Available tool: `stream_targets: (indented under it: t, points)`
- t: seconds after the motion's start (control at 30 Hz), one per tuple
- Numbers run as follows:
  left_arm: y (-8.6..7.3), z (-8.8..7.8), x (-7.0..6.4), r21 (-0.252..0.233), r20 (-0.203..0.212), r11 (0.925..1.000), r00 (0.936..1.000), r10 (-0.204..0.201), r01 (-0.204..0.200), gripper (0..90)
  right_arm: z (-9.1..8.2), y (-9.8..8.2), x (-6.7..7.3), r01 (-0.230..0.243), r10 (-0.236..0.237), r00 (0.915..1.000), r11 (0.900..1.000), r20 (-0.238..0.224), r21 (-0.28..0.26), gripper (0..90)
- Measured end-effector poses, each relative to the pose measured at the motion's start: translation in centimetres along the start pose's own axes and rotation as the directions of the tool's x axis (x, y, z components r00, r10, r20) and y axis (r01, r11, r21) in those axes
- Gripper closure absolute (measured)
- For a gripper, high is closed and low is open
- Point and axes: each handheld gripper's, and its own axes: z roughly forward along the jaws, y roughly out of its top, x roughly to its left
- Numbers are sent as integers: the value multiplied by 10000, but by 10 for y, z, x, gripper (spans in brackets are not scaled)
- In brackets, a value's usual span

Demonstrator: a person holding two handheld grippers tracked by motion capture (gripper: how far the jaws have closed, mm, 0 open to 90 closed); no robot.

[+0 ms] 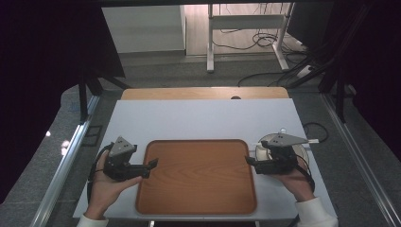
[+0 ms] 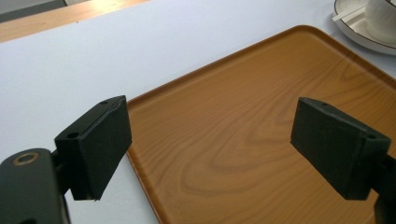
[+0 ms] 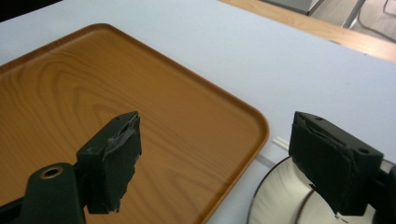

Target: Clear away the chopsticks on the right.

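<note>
1. Worktop [image 1: 198, 118]: white surface w/ a wooden strip along its far edge. A wood-grain tray [image 1: 196, 175] lies flat at the centre-near side, rounded corners, raised rim.
2. My left gripper [image 1: 153, 163]: held at the tray's left edge, pointing inward across it. In the left gripper view my fingers [image 2: 100, 144] stand spread wide, nothing between them. One finger sits over the white worktop just outside the rim, the other over the tray's wood.
3. My right gripper [image 1: 249, 161]: held at the tray's right edge, pointing inward, roughly opposite the left one. In the right gripper view my fingers [image 3: 112, 161] are spread wide, nothing pinched. One finger is over the tray corner, the other over the saucer.
4. Saucer [image 3: 275, 196]: white w/ a thin dark rim line, on the worktop just beside the tray's right edge, apart from it. In the high view it lies under my right gripper.
5. Cup [image 2: 383, 18]: white, stands on the saucer, per the left gripper view.
6. A thin white stick [image 3: 282, 142] lies by the saucer rim; can't tell what it is.
7. Both hands grip the gripper bodies from the near side; white sleeves at the wrists.
</note>
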Motion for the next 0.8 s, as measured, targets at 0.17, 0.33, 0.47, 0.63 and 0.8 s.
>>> stream_targets:
  t: [0.17,0.33,0.47,0.63,0.8]
  points:
    - [0,4,0,253,-97,9997,9999,34,-32,132,-1,0,-4,55,-54,10000,9999,19,-108,184]
    - [-2,3,-2,362,-184,9988,9993,339,-332,134,-2,0,-5,119,-119,9999,9999,3,20,183]
    - [-3,2,-4,453,-87,9982,9991,405,-401,135,-6,1,-2,218,-219,9998,9997,13,118,196]
    - [-4,-1,-4,391,-92,9979,9986,517,-513,127,-9,8,-2,334,-332,9994,9993,-81,186,225]
    - [-6,2,-1,463,-130,9967,9977,668,-661,126,-9,14,-6,310,-308,9995,9993,-98,195,251]
